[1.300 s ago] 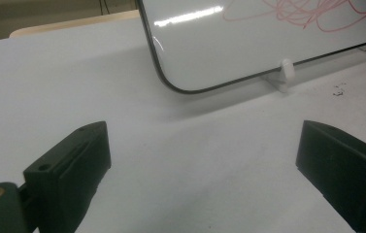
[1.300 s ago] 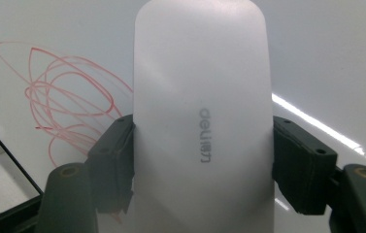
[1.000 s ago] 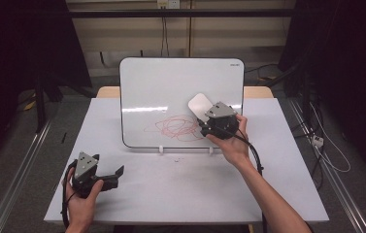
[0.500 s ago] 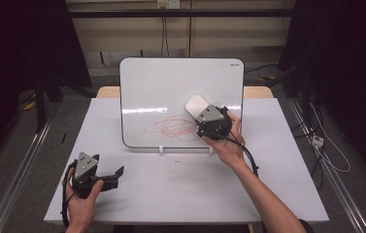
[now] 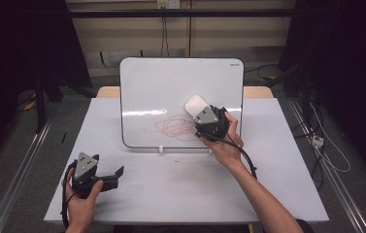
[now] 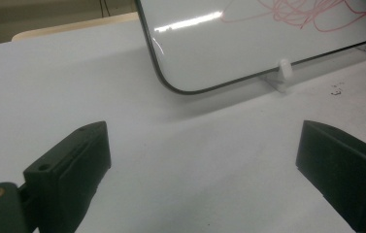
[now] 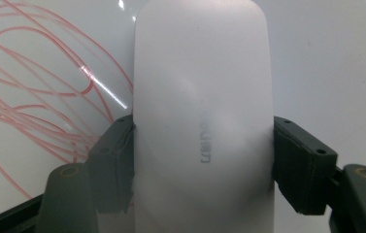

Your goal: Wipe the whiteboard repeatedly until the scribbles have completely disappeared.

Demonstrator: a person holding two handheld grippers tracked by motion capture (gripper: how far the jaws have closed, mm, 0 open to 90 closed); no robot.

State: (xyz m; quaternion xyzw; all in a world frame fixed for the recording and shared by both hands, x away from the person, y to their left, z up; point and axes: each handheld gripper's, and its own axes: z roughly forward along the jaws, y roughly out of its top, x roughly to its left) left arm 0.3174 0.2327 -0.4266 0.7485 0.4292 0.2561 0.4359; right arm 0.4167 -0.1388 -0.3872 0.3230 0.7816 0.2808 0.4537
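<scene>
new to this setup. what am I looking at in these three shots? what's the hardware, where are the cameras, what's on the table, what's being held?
There is no robot arm here: a person holds a two-jaw handheld gripper in each hand.

The high view comes from a fixed camera above the person's side, looking down on the white table. A small whiteboard stands upright on it, with a red scribble near its lower edge.

The other two pictures come from cameras riding on the grippers, looking along their black jaws.

The left gripper rests low over the table, jaws wide apart with nothing between them.

The right gripper is clamped on a white eraser, pinched at both sides and held up at the board just right of the scribble.
</scene>
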